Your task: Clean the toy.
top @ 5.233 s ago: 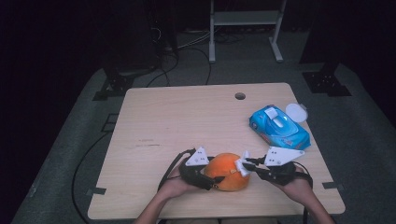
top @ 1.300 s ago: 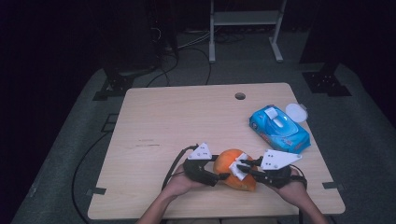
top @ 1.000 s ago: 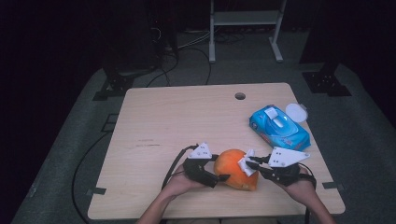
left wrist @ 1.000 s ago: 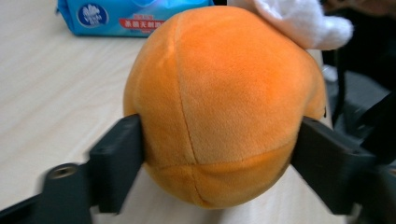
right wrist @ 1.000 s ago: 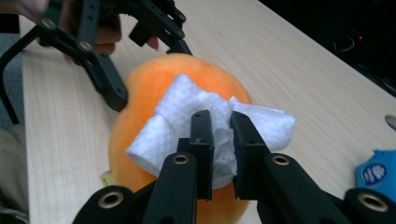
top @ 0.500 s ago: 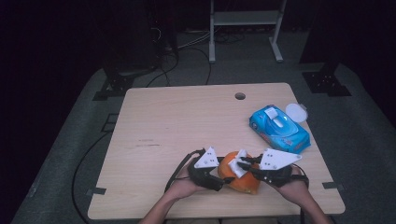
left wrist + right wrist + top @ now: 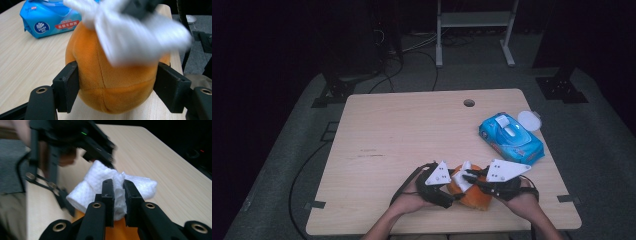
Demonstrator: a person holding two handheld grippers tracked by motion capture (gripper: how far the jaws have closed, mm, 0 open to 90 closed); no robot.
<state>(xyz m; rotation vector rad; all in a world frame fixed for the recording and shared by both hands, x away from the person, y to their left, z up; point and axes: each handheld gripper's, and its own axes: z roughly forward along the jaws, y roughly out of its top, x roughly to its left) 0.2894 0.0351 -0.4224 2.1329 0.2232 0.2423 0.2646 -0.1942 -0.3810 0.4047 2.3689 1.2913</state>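
An orange plush ball [image 7: 472, 195] lies near the front edge of the wooden table [image 7: 412, 130]. My left gripper [image 7: 452, 192] is shut on it, one jaw pressed against each side of the orange plush ball [image 7: 112, 82]. A white wipe [image 7: 130, 32] lies across its top, blurred by motion. My right gripper [image 7: 467, 177] is shut on that white wipe [image 7: 112, 185], its jaws pinching a fold and pressing it onto the orange surface [image 7: 120, 230]. The left gripper [image 7: 75, 142] shows beyond the wipe in the right gripper view.
A blue pack of wet wipes [image 7: 510, 139] lies at the table's right side, also seen as the blue pack [image 7: 47, 20]. A round white lid [image 7: 530, 120] sits by the right edge, behind it. A cable hole [image 7: 469, 103] is at the back. Cables lie on the floor.
The right gripper has slid the wipe leftward over the top of the ball, from its right side toward the left gripper. The left gripper has shifted slightly right, still clamping the ball.
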